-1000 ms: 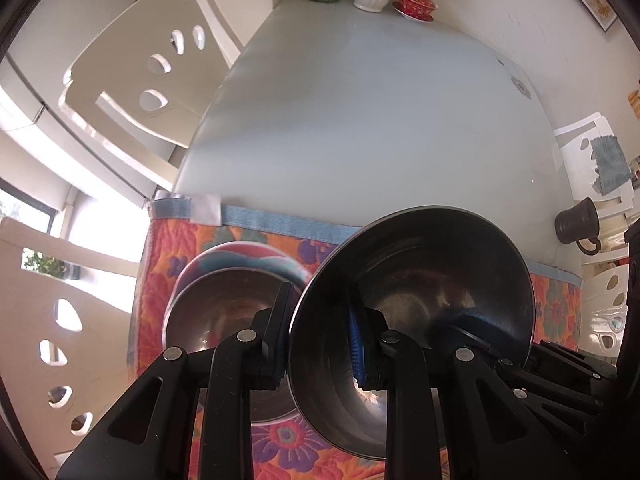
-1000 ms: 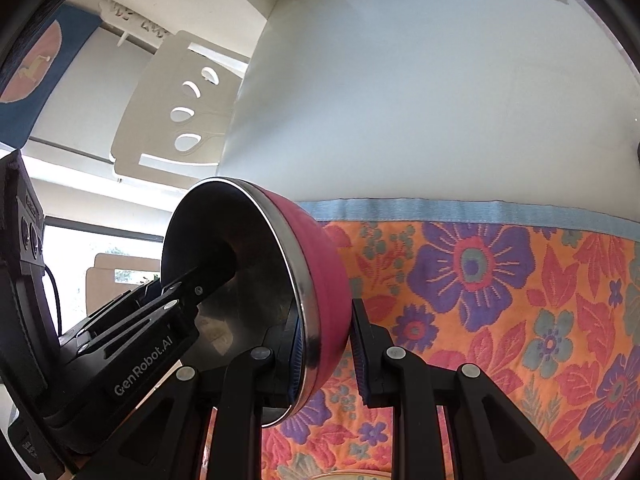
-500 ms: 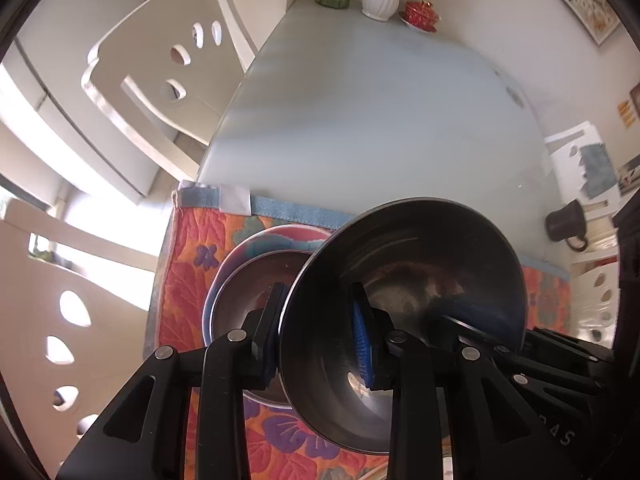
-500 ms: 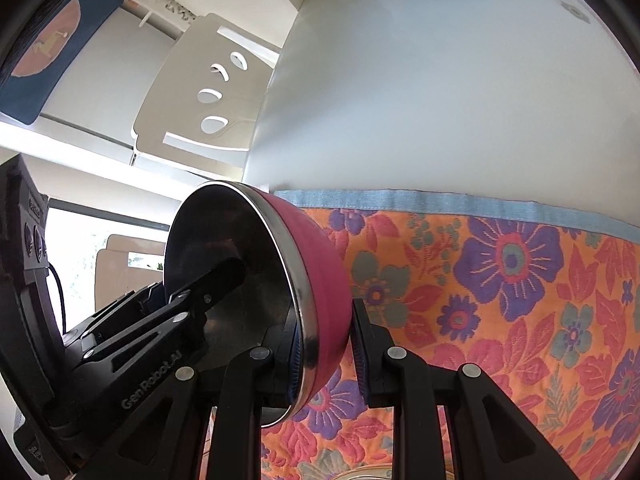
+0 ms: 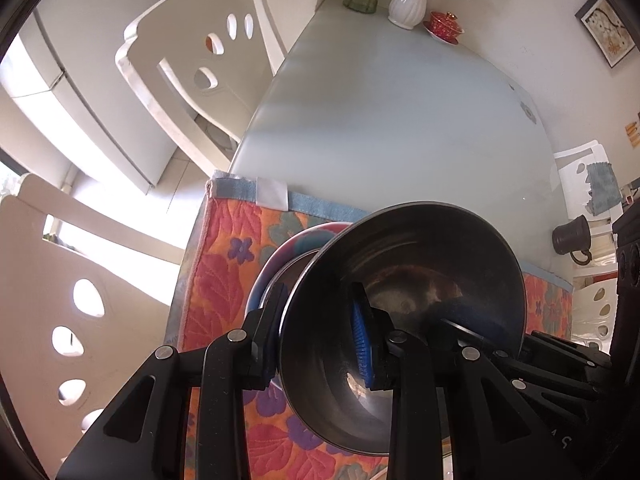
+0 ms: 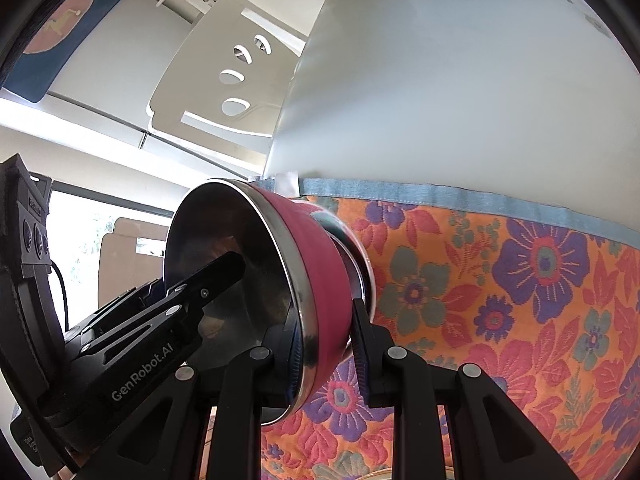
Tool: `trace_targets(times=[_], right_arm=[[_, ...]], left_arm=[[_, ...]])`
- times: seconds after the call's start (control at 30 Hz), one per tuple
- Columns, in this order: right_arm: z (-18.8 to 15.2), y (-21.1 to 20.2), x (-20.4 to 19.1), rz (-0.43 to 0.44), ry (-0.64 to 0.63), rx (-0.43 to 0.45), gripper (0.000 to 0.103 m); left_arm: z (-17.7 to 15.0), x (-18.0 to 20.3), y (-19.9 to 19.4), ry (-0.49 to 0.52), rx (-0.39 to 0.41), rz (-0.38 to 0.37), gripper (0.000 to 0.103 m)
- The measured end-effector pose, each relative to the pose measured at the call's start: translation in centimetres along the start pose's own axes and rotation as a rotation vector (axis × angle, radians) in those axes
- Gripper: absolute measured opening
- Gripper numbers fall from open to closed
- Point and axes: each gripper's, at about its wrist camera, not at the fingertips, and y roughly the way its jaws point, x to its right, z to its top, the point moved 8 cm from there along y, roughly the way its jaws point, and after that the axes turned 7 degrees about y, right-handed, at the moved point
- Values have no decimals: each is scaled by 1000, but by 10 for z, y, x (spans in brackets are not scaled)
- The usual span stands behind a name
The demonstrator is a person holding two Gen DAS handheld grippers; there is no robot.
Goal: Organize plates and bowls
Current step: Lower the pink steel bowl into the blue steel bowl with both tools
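Both grippers clench 1 bowl (image 5: pixel 404 304) by its rim: the left gripper (image 5: pixel 320 340) pinches the near wall, and the right gripper (image 6: pixel 326 344) pinches the opposite wall, steel inside, pink outside. The bowl hangs tilted over a second bowl (image 5: pixel 294 266) sitting on a plate (image 5: pixel 280 252) near the corner of a flowered mat (image 6: pixel 520 300). The mat covers the near end of a pale glass table (image 5: pixel 392 120). 2 white chairs (image 5: pixel 192 60) stand beside it; a vase (image 5: pixel 410 4) and a red cup (image 5: pixel 444 24) sit at the far end.
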Motion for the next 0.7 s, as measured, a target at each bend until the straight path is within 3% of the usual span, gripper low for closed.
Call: trace_targets(times=[0.7], right_arm=[[-2,30,-6,-51,-21,-64,22]], left_arm=[[-13,-18,21,-30,-56,-2,27]])
